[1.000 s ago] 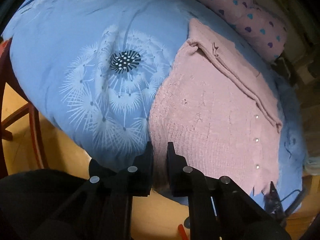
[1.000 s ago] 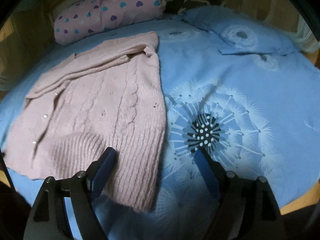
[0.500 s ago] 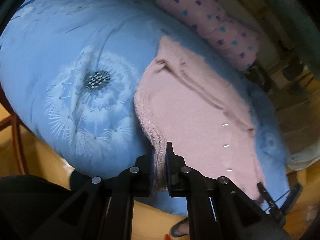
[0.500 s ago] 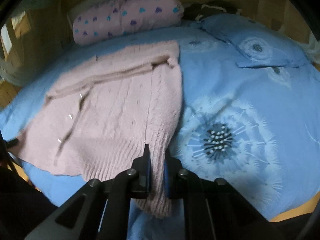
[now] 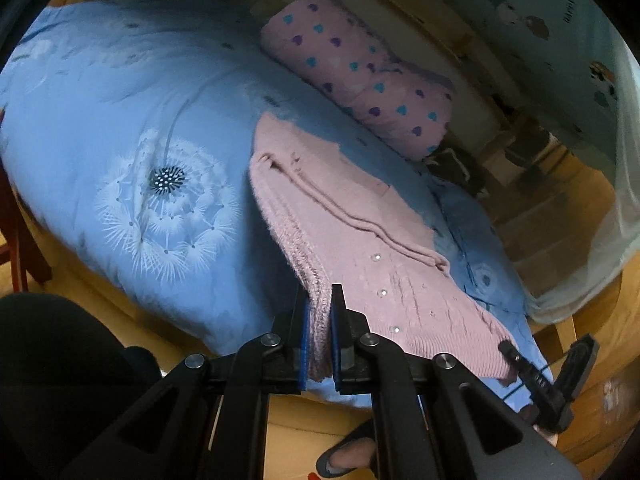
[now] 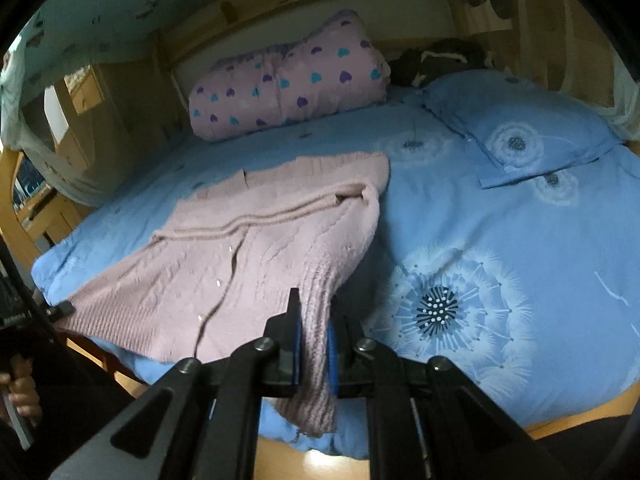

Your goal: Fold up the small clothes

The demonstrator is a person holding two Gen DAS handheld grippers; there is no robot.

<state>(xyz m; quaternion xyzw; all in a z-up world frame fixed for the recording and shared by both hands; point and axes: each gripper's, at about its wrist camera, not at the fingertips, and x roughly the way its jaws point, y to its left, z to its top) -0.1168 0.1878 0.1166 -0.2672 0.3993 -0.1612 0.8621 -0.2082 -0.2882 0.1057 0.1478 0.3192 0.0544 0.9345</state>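
Note:
A pink knitted cardigan point(image 5: 360, 232) with small buttons lies on a blue dandelion-print duvet point(image 5: 120, 128); it also shows in the right wrist view point(image 6: 248, 248). My left gripper point(image 5: 319, 312) is shut on the ribbed hem at one near corner and holds it raised off the bed. My right gripper point(image 6: 314, 320) is shut on the ribbed hem at the other near corner, and a flap of hem hangs below its jaws. The far part with collar and sleeve rests flat on the duvet point(image 6: 500, 240).
A pink heart-print rolled quilt point(image 6: 288, 88) lies at the back by the wooden bed frame. A blue pillow point(image 6: 516, 136) is at the back right. A red chair point(image 5: 16, 240) stands by the bed's left side. Wooden floor point(image 5: 288, 440) lies below the near bed edge.
The right gripper went from open to shut on the hem. Both grippers have lifted the near edge of the cardigan up off the bed and drawn back.

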